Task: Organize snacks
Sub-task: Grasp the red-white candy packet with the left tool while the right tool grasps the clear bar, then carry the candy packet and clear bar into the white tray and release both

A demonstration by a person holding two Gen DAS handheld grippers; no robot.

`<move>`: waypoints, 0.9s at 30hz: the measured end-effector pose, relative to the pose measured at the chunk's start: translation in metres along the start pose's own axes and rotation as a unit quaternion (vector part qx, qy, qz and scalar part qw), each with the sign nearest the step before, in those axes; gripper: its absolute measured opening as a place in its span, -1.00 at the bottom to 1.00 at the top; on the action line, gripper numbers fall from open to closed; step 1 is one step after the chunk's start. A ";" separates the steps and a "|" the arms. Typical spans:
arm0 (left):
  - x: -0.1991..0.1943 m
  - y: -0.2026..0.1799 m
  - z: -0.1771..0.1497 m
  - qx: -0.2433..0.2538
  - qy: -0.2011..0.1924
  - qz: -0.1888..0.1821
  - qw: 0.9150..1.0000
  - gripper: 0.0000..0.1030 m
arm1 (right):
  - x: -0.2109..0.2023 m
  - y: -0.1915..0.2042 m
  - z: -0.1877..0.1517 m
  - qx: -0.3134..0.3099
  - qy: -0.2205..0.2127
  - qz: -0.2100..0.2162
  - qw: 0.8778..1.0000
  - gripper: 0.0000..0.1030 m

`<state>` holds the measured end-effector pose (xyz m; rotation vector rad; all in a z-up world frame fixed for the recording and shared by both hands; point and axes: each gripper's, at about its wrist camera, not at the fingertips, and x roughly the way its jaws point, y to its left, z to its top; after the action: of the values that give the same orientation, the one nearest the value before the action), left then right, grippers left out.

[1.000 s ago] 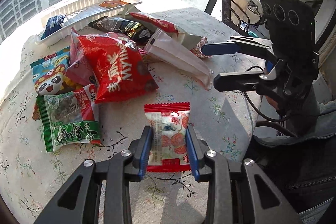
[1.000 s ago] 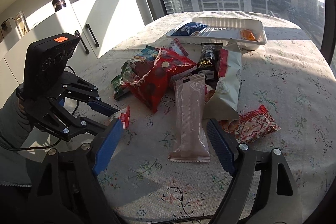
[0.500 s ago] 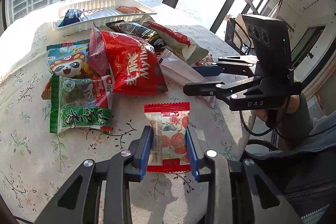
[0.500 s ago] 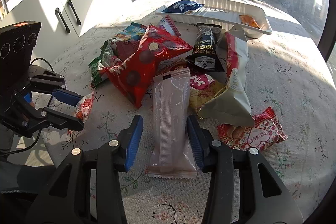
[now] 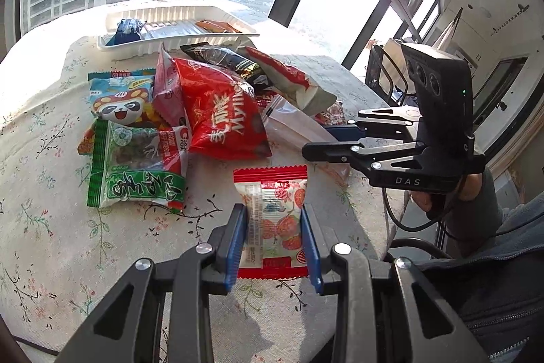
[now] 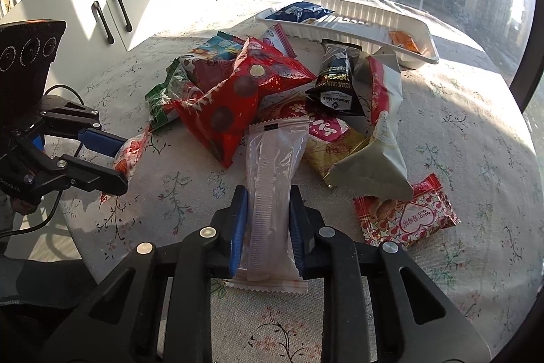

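Observation:
My left gripper (image 5: 273, 227) is shut on a small red-and-white strawberry snack packet (image 5: 273, 213), held just above the flowered tablecloth. My right gripper (image 6: 267, 220) is shut on a long pale pink wrapped bar (image 6: 270, 179) at the near edge of the snack pile. The pile holds a big red bag (image 6: 238, 104), a green packet (image 5: 132, 169), a panda packet (image 5: 119, 97), a black sesame packet (image 6: 335, 84) and a grey-red bag (image 6: 377, 138). A white tray (image 6: 360, 19) at the far side holds a blue packet (image 6: 299, 12) and an orange one (image 6: 403, 43).
A red heart-print packet (image 6: 408, 213) lies alone to the right of the pile. White cabinets (image 6: 108, 5) stand beyond the table's left edge. Windows run behind the tray. The table edge is close below both grippers.
My right gripper moved forward and closed on the pink bar. My left gripper kept its hold on the strawberry packet and lifted and turned a little.

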<state>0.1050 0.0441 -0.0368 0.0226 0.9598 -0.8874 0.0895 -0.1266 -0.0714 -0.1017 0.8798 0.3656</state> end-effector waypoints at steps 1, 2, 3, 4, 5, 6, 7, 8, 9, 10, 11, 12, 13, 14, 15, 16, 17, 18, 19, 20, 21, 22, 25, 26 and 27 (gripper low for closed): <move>-0.002 0.000 0.000 -0.002 -0.003 0.001 1.000 -0.34 | -0.002 0.000 -0.001 0.001 -0.004 0.002 1.000 -0.59; -0.003 0.000 0.000 -0.004 -0.006 0.000 1.000 -0.34 | -0.006 0.000 -0.002 0.002 -0.007 0.003 1.000 -0.59; -0.005 0.001 0.001 -0.007 -0.009 -0.001 1.000 -0.34 | -0.009 -0.001 -0.002 0.003 -0.011 0.006 1.000 -0.59; -0.008 0.001 0.002 -0.009 -0.013 -0.003 1.000 -0.34 | -0.014 -0.001 -0.002 0.006 -0.017 0.012 1.000 -0.59; -0.010 0.002 0.004 -0.012 -0.017 -0.004 1.000 -0.34 | -0.018 -0.002 -0.002 0.009 -0.022 0.020 1.000 -0.59; -0.012 0.003 0.006 -0.014 -0.021 -0.003 1.000 -0.34 | -0.023 -0.004 -0.002 0.013 -0.028 0.029 0.999 -0.59; -0.015 0.005 0.008 -0.016 -0.025 -0.001 1.000 -0.34 | -0.028 -0.006 -0.001 0.018 -0.035 0.039 0.998 -0.59; -0.018 0.007 0.012 -0.019 -0.031 0.001 0.999 -0.34 | -0.034 -0.009 0.000 0.022 -0.042 0.049 0.998 -0.59; -0.020 0.009 0.017 -0.021 -0.036 0.003 0.999 -0.34 | -0.040 -0.012 0.002 0.028 -0.049 0.057 0.997 -0.59; -0.024 0.011 0.022 -0.022 -0.041 0.007 0.999 -0.34 | -0.045 -0.017 0.004 0.035 -0.056 0.064 0.996 -0.59; -0.027 0.014 0.028 -0.024 -0.047 0.011 0.999 -0.34 | -0.052 -0.024 0.007 0.044 -0.064 0.068 0.995 -0.59; -0.030 0.017 0.035 -0.025 -0.053 0.016 0.998 -0.34 | -0.057 -0.032 0.011 0.051 -0.072 0.066 0.994 -0.59; -0.034 0.022 0.042 -0.025 -0.059 0.020 0.998 -0.34 | -0.063 -0.041 0.015 0.059 -0.082 0.060 0.993 -0.59; -0.037 0.026 0.051 -0.026 -0.065 0.024 0.997 -0.34 | -0.069 -0.050 0.019 0.066 -0.090 0.053 0.992 -0.59; -0.039 0.031 0.060 -0.027 -0.071 0.026 0.997 -0.34 | -0.074 -0.061 0.025 0.074 -0.100 0.045 0.991 -0.59; -0.041 0.035 0.069 -0.027 -0.075 0.029 0.996 -0.34 | -0.080 -0.073 0.030 0.082 -0.109 0.035 0.990 -0.59; -0.043 0.040 0.080 -0.028 -0.080 0.037 0.996 -0.34 | -0.084 -0.084 0.036 0.090 -0.117 0.027 0.989 -0.59; -0.044 0.046 0.092 -0.030 -0.084 0.046 0.995 -0.34 | -0.087 -0.095 0.042 0.098 -0.124 0.019 0.987 -0.59; -0.043 0.052 0.104 -0.033 -0.086 0.051 0.994 -0.34 | -0.089 -0.107 0.050 0.107 -0.129 0.011 0.986 -0.59; -0.042 0.058 0.115 -0.037 -0.089 0.056 0.994 -0.34 | -0.090 -0.117 0.057 0.113 -0.134 0.005 0.985 -0.59; -0.040 0.066 0.130 -0.043 -0.091 0.064 0.993 -0.34 | -0.090 -0.126 0.067 0.117 -0.137 -0.002 0.984 -0.59; -0.038 0.072 0.143 -0.045 -0.091 0.072 0.992 -0.34 | -0.090 -0.133 0.076 0.120 -0.141 -0.009 0.983 -0.59; -0.023 0.087 0.180 -0.049 -0.087 0.097 0.990 -0.34 | -0.083 -0.156 0.108 0.131 -0.144 -0.010 0.981 -0.59; -0.017 0.092 0.191 -0.052 -0.084 0.102 0.990 -0.34 | -0.080 -0.160 0.120 0.131 -0.143 -0.008 0.981 -0.59; -0.010 0.095 0.200 -0.054 -0.081 0.105 0.990 -0.34 | -0.074 -0.165 0.131 0.131 -0.142 -0.007 0.981 -0.59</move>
<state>0.3060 0.0362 0.0572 -0.0399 0.8341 -0.6324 0.2004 -0.2697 0.0586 0.1844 0.6373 0.2415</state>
